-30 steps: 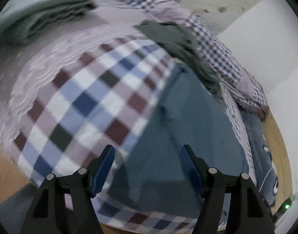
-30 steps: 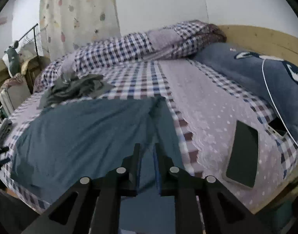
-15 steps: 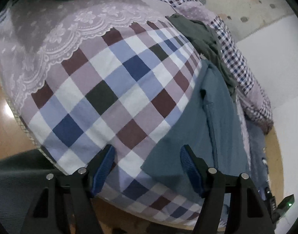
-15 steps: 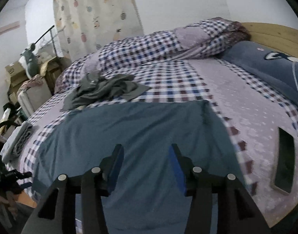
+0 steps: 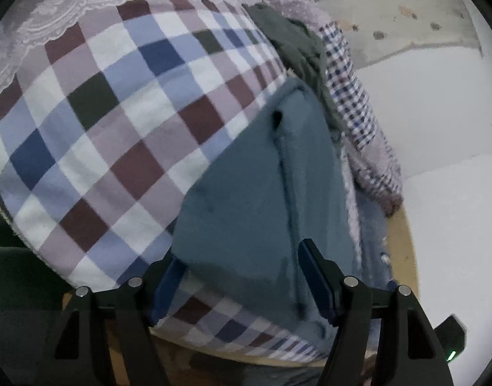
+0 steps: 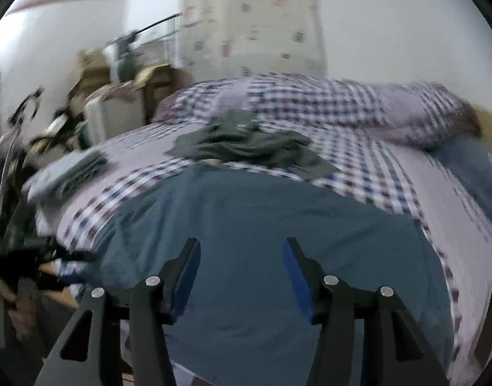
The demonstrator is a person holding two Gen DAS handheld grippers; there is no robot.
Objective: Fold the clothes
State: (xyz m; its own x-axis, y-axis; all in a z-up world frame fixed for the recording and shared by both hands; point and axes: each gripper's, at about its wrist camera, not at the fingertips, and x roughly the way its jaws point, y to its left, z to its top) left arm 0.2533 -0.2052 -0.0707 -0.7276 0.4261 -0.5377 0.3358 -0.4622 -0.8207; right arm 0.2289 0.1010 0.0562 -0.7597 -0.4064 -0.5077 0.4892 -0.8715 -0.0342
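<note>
My left hand-held gripper (image 5: 239, 276) gapes over the blue garment (image 5: 262, 193); the right (image 6: 241, 270) is opening, empty. I risk pinching the checked sheet (image 5: 117, 112) too.

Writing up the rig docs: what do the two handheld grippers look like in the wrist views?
Both match. The left gripper and right gripper each have two black angular fingers with triangular cutouts near the base, and two round silver screw heads on top of each finger. The inner faces carry blue pads. No cables or markings show on either.
</note>
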